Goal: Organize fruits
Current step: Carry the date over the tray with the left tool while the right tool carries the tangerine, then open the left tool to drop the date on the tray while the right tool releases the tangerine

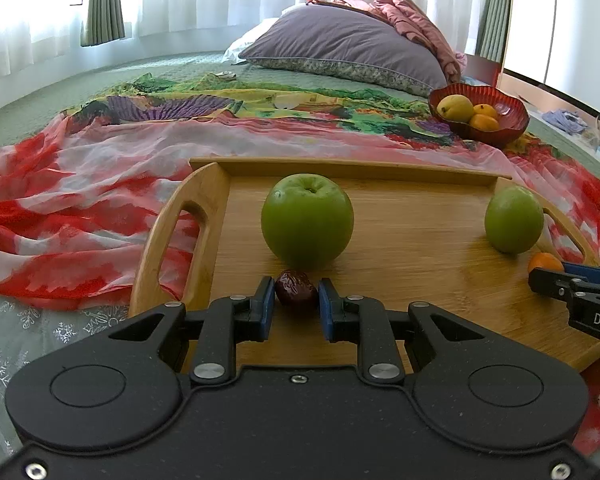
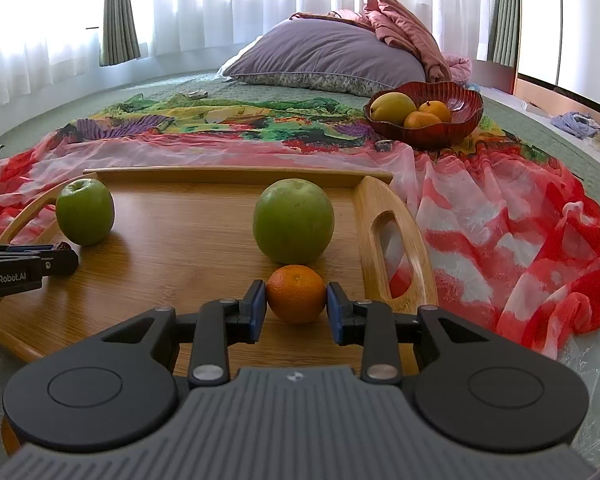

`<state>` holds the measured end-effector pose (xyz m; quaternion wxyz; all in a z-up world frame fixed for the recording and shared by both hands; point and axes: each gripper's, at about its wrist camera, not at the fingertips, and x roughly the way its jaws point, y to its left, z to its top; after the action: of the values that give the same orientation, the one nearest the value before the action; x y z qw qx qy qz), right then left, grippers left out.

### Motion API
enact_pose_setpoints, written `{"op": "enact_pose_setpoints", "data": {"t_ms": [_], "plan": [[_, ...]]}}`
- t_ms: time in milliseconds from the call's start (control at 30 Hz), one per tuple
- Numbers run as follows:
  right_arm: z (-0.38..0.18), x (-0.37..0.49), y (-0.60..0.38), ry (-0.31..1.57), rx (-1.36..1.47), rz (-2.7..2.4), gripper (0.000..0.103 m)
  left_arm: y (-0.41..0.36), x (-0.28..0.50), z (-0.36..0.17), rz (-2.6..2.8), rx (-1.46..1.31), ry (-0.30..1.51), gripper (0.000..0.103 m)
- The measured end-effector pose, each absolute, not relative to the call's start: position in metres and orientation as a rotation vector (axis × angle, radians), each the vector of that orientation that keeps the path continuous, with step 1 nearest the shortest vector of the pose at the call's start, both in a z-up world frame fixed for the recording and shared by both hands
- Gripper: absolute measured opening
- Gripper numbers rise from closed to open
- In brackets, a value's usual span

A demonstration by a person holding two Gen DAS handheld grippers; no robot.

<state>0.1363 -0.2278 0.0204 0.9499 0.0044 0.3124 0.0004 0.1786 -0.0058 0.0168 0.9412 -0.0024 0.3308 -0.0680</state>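
A wooden tray (image 1: 420, 248) (image 2: 172, 264) lies on the bed. My left gripper (image 1: 297, 300) is shut on a dark red date (image 1: 296, 290) at the tray's near edge, right in front of a green apple (image 1: 307, 221). A second green apple (image 1: 514, 219) stands at the tray's right. My right gripper (image 2: 296, 304) is shut on a small orange (image 2: 296, 293), just in front of that apple (image 2: 293, 227). The other apple (image 2: 85, 211) and the left gripper's fingers (image 2: 56, 258) show at the left of the right wrist view.
A red glass bowl (image 1: 512, 120) (image 2: 460, 114) with a yellow fruit and two oranges sits beyond the tray on a colourful scarf (image 1: 80, 216). A purple pillow (image 1: 340, 44) and pink bedding lie at the head of the bed. Curtains hang behind.
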Motion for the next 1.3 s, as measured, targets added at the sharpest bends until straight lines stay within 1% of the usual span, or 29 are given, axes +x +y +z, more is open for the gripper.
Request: {"op": "enact_pose_setpoints", "data": {"t_ms": [600, 700, 833, 900, 933, 967, 1067, 1133, 1200, 1267, 1300], "plan": [[0.02, 0.136, -0.228, 0.638, 0.005, 0.002, 0.038, -0.005, 0.179, 0.016, -0.14, -0.01, 0.678, 0.022], [0.019, 0.135, -0.227, 0.639, 0.009, 0.004, 0.041, -0.004, 0.178, 0.016, -0.142, -0.009, 0.685, 0.022], [0.02, 0.132, -0.228, 0.646, 0.014, 0.01, 0.041, -0.005, 0.174, 0.018, -0.14, 0.001, 0.688, 0.022], [0.021, 0.131, -0.229, 0.644, 0.016, 0.012, 0.041, -0.004, 0.171, 0.02, -0.138, 0.003, 0.687, 0.026], [0.022, 0.129, -0.229, 0.64, 0.017, 0.014, 0.043, -0.004, 0.169, 0.023, -0.137, 0.001, 0.685, 0.031], [0.023, 0.128, -0.23, 0.637, 0.019, 0.014, 0.049, -0.004, 0.167, 0.025, -0.136, -0.001, 0.683, 0.036], [0.028, 0.123, -0.23, 0.624, 0.026, 0.015, 0.057, -0.004, 0.16, 0.03, -0.142, 0.004, 0.674, 0.043], [0.033, 0.118, -0.231, 0.614, 0.027, 0.023, 0.057, -0.003, 0.155, 0.034, -0.149, 0.011, 0.666, 0.047], [0.037, 0.113, -0.23, 0.601, 0.021, 0.03, 0.062, -0.003, 0.148, 0.038, -0.156, 0.011, 0.659, 0.053], [0.041, 0.107, -0.229, 0.588, 0.017, 0.039, 0.064, -0.003, 0.141, 0.042, -0.164, 0.009, 0.65, 0.062], [0.043, 0.104, -0.229, 0.582, 0.015, 0.045, 0.067, -0.002, 0.136, 0.044, -0.169, 0.008, 0.644, 0.064]]}}
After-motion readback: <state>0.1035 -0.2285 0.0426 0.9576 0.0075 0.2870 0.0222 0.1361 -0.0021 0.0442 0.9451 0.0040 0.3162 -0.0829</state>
